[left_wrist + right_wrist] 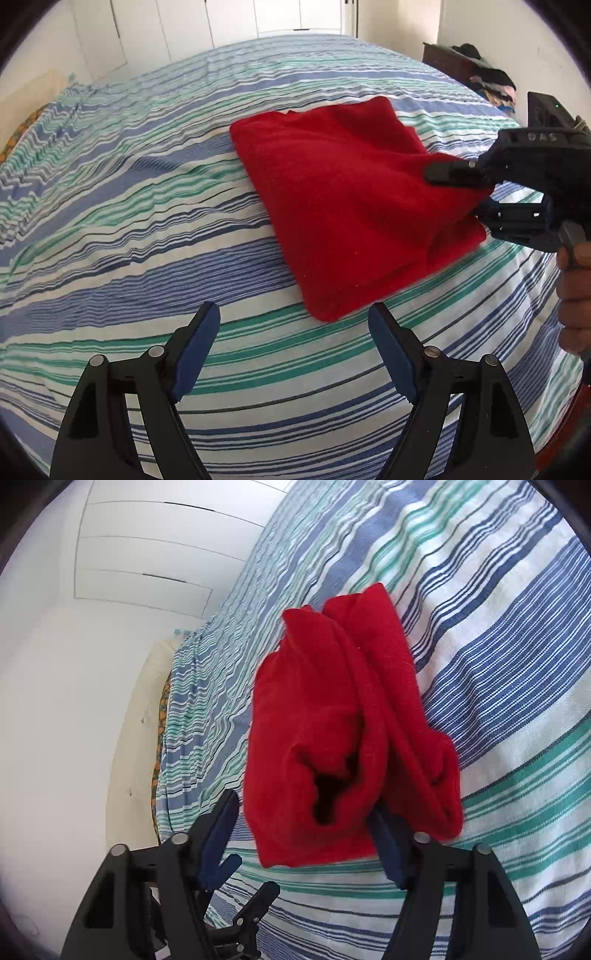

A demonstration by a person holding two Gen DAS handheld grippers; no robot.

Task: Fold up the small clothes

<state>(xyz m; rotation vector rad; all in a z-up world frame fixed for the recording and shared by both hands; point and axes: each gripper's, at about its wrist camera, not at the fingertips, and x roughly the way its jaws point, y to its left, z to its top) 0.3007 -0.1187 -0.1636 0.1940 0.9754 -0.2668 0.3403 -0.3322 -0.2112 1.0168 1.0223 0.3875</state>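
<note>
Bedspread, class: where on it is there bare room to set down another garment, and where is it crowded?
The striped bedspread lies bare left of the red cloth, out toward the white cupboards, and in the near strip between the cloth and the left gripper, whose jaws stand open. The cloth's right edge is crowded: the right gripper has one layer between its jaws.

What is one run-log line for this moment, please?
stage: folding | red cloth folded on striped bed | right tongs open around cloth edge | left tongs open, clear of cloth
</note>
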